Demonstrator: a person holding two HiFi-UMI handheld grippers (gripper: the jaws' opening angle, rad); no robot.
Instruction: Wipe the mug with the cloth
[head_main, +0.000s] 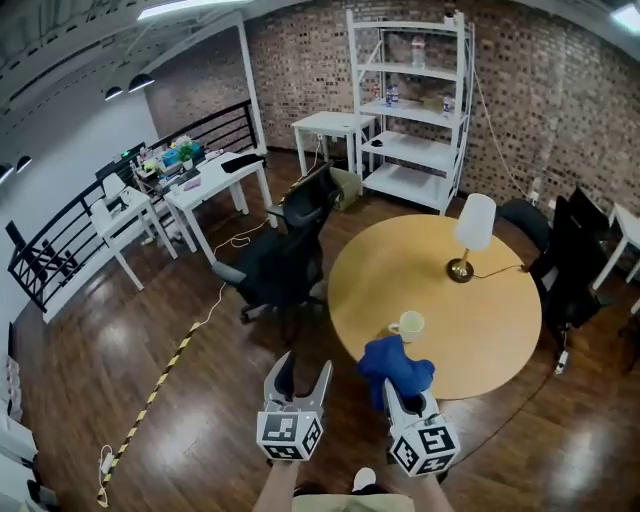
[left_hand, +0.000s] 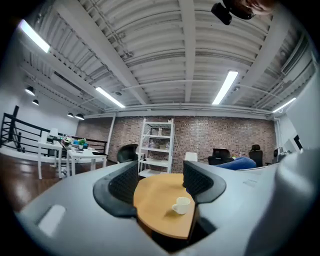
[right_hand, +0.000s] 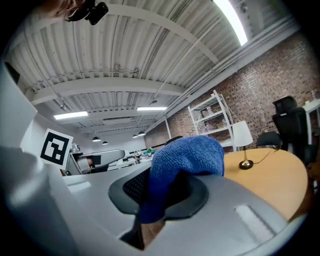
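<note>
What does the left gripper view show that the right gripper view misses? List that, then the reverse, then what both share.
Only the left gripper view: the white mug, standing on the table and framed between open jaws. Only the right gripper view: jaws shut on the blue cloth, which drapes over them. Both: the round wooden table, the lamp, the white shelf and the brick wall.

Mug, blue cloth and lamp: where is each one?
mug (head_main: 409, 327): head view, on its cream side wall.
blue cloth (head_main: 393, 362): head view, middle of the bunched fabric.
lamp (head_main: 476, 221): head view, on its white shade.
</note>
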